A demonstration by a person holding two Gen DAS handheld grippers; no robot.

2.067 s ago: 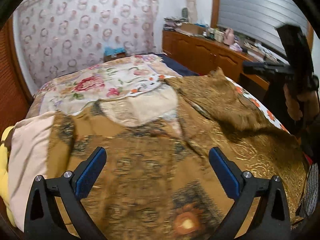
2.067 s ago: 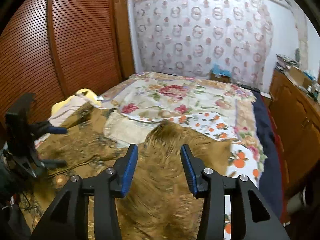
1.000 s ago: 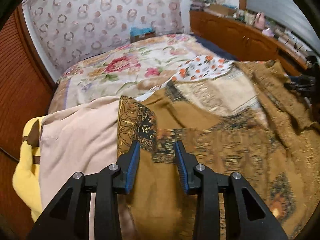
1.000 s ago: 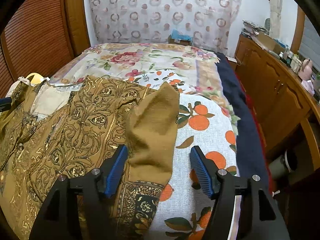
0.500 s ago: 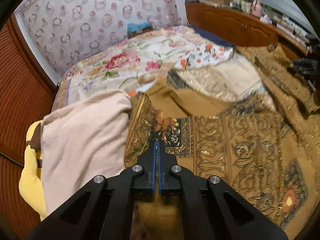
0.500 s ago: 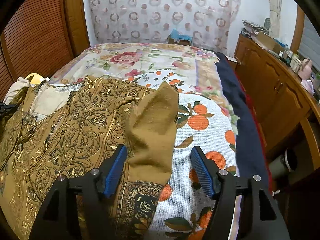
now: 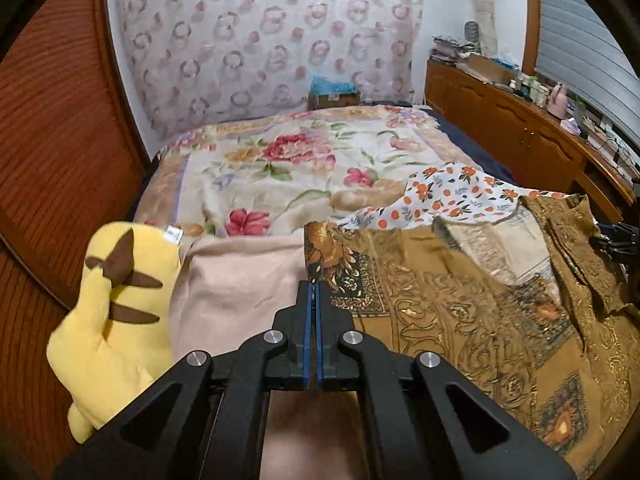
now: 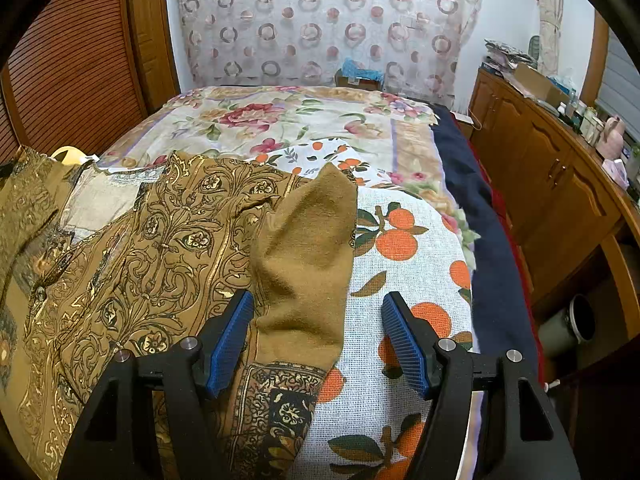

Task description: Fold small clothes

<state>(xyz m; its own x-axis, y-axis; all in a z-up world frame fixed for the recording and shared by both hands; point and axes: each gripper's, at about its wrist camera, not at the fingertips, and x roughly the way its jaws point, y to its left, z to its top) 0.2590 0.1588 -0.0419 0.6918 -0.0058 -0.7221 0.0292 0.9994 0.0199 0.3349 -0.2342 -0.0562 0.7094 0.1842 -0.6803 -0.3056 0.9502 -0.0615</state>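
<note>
While the brown patterned garment lies spread and rumpled across the near bed, the left gripper pinches its left corner shut — the right gripper hangs open over a sleeve. Folding seems barely begun.

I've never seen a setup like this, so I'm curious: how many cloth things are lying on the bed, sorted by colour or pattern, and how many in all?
Brown gold-patterned garment: 1
Orange-fruit print cloth: 1
Plain pink cloth: 1
Floral bedspread: 1
Yellow plush toy: 1
Total: 5
</note>
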